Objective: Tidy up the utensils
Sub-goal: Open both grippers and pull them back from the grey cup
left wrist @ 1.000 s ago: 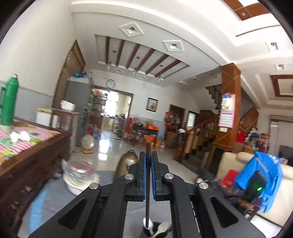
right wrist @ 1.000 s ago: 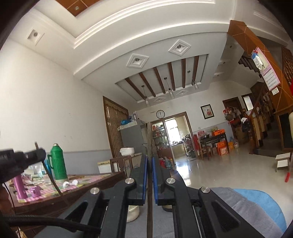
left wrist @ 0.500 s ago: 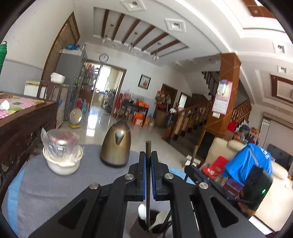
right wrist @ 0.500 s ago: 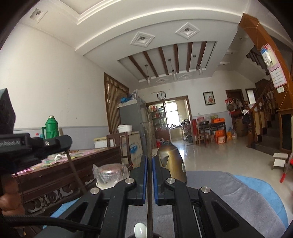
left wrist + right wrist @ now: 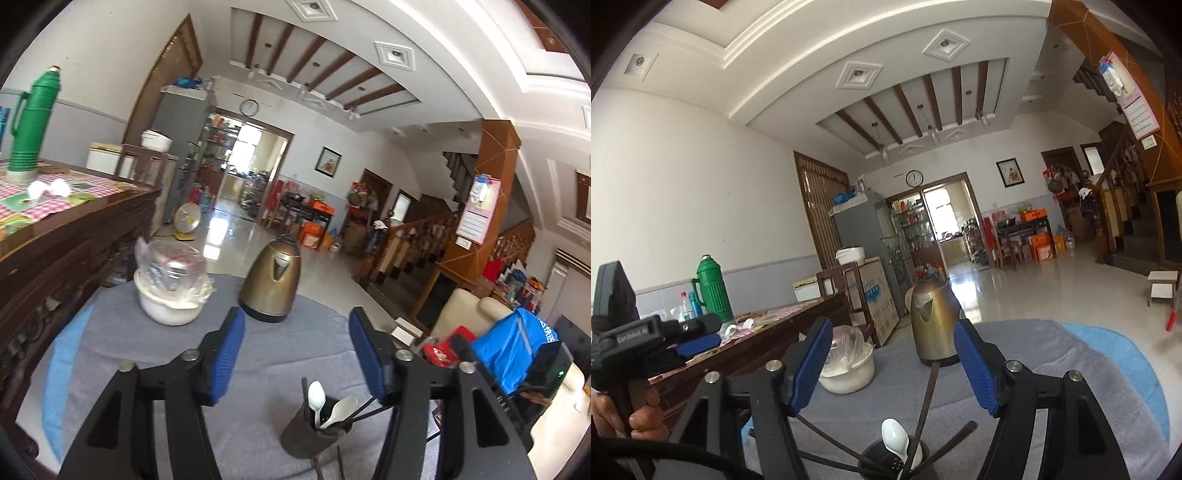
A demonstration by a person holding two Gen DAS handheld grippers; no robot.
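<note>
Two white spoons (image 5: 318, 397) and several dark chopsticks (image 5: 928, 387) stand in one dark holder (image 5: 308, 434) on the grey table (image 5: 147, 350). My left claw (image 5: 297, 354) and right claw (image 5: 894, 363) both gape wide, holding nothing. The chopstick count is unclear; the holder's base is cut off in the right view.

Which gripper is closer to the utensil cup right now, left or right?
Right, by a little. The right gripper hangs open directly over the cup, chopsticks rising between its fingers. The left gripper is open too, up and off to the cup's left.
</note>
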